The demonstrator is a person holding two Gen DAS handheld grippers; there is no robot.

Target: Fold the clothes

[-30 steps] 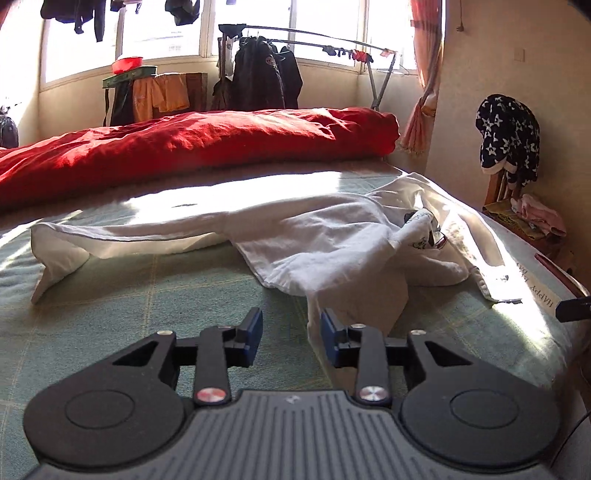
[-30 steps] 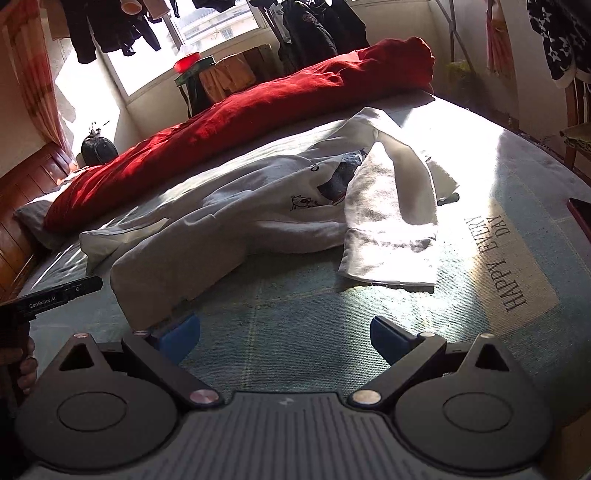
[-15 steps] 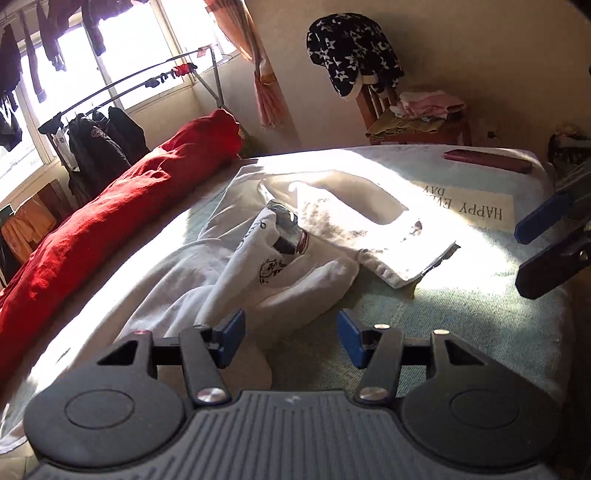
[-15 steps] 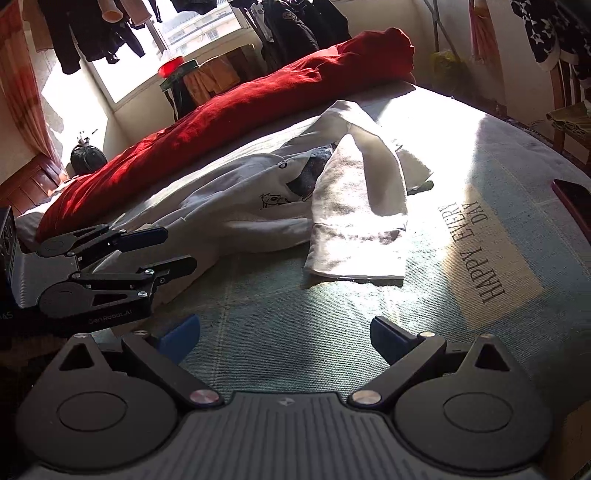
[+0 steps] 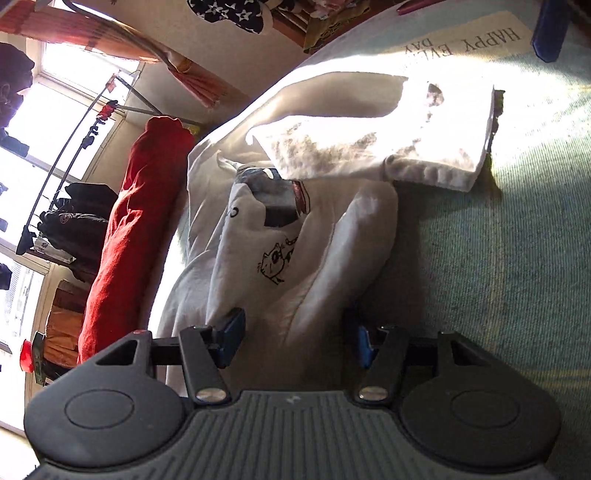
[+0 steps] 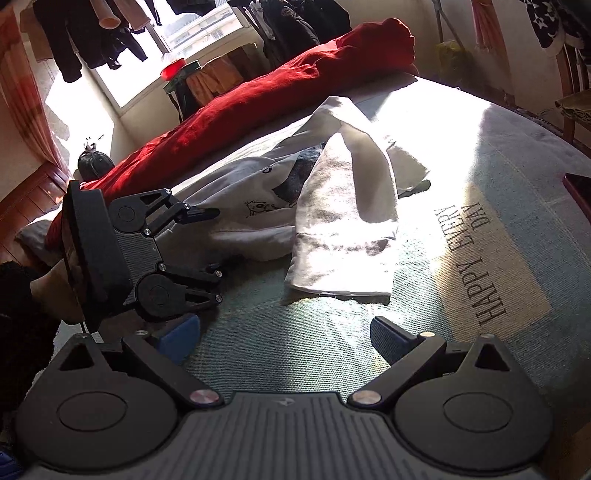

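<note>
A white long-sleeved top (image 5: 288,258) with a small cartoon print lies crumpled on the green bed sheet (image 5: 498,258). It also shows in the right wrist view (image 6: 343,206), one sleeve folded across it. My left gripper (image 5: 295,338) is open, turned on its side, with its jaws either side of a fold of the top's near edge. It shows from outside in the right wrist view (image 6: 210,243). My right gripper (image 6: 284,332) is wide open and empty, low over bare sheet just in front of the folded sleeve.
A rolled red duvet (image 6: 258,96) lies along the far side of the bed. A "HAPPY EVERY DAY" patch (image 6: 476,266) is to the right. A dark red phone (image 6: 580,192) lies near the right edge. A chair with clothes (image 5: 321,22) stands beyond.
My left gripper has rolled onto its side and moved in onto the top's near edge, its jaws a little wider. My right gripper has barely moved and stays wide open.
</note>
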